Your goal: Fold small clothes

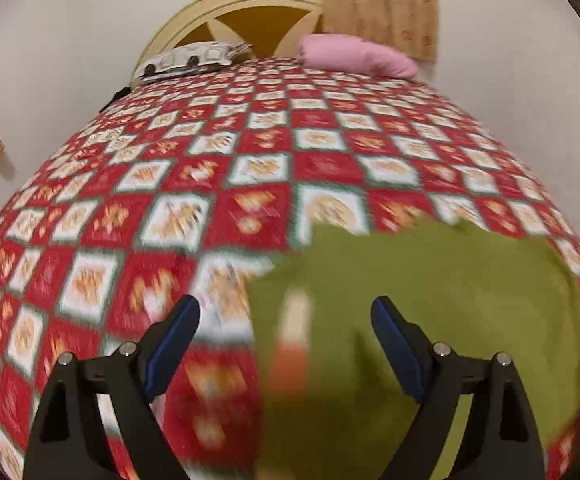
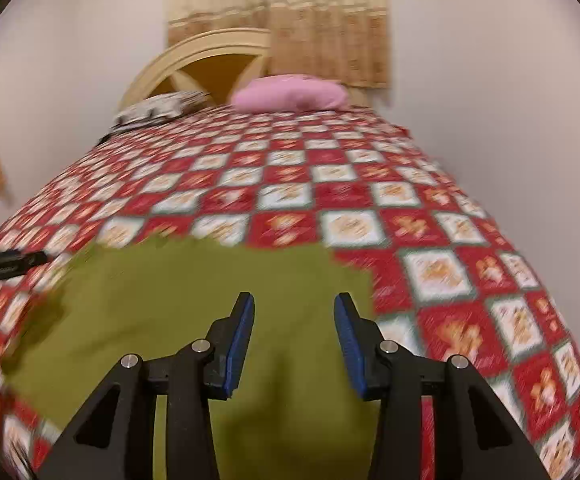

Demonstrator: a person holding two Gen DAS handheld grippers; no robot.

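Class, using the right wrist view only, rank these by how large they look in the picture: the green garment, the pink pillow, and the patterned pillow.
1. Green garment, though it lies nearest the camera, which inflates it.
2. Pink pillow.
3. Patterned pillow, slightly smaller than the pink one.

Soft, even indoor light; both fisheye views bend hard toward dark corners. Motion blur smears the near bedspread [image 1: 90,216] (worst low down), far wall [image 2: 490,80] sharper.
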